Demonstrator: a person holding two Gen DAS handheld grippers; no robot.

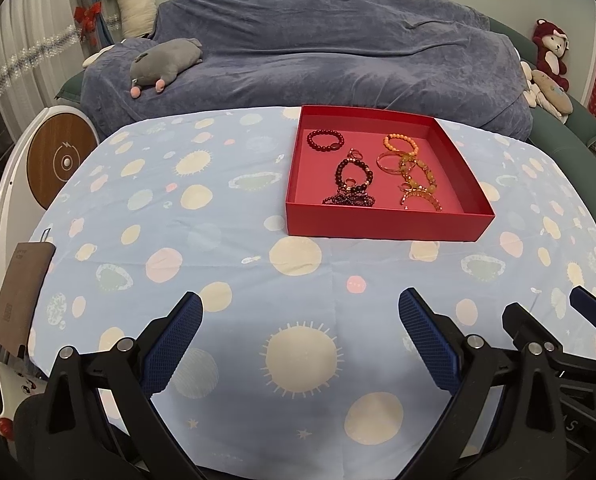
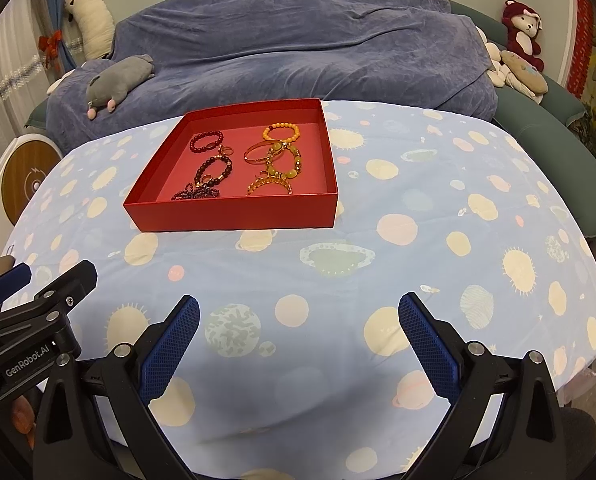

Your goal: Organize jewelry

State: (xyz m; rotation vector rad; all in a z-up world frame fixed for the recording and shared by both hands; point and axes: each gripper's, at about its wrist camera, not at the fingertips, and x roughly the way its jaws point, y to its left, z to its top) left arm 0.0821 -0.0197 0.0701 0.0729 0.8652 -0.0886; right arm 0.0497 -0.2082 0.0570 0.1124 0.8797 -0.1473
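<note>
A shallow red tray (image 1: 382,225) (image 2: 234,212) sits on the table with jewelry in it. Dark red bead bracelets (image 1: 325,139) (image 2: 207,142) and a dark bead strand (image 1: 350,199) lie on its left side. An orange bead bracelet (image 1: 400,144) (image 2: 281,132), a gold bangle (image 1: 390,161) (image 2: 260,153) and yellow-amber pieces (image 1: 420,188) (image 2: 282,174) lie on its right. My left gripper (image 1: 300,312) is open and empty over the near table. My right gripper (image 2: 298,312) is open and empty beside it, well short of the tray.
The table wears a light blue cloth with planet prints (image 1: 202,240) (image 2: 458,208). A sofa under a blue-grey cover (image 1: 318,52) stands behind, with plush toys (image 1: 164,62) (image 2: 522,34). A white round device (image 1: 58,160) stands at the left. A brown card (image 1: 18,292) lies at the near left edge.
</note>
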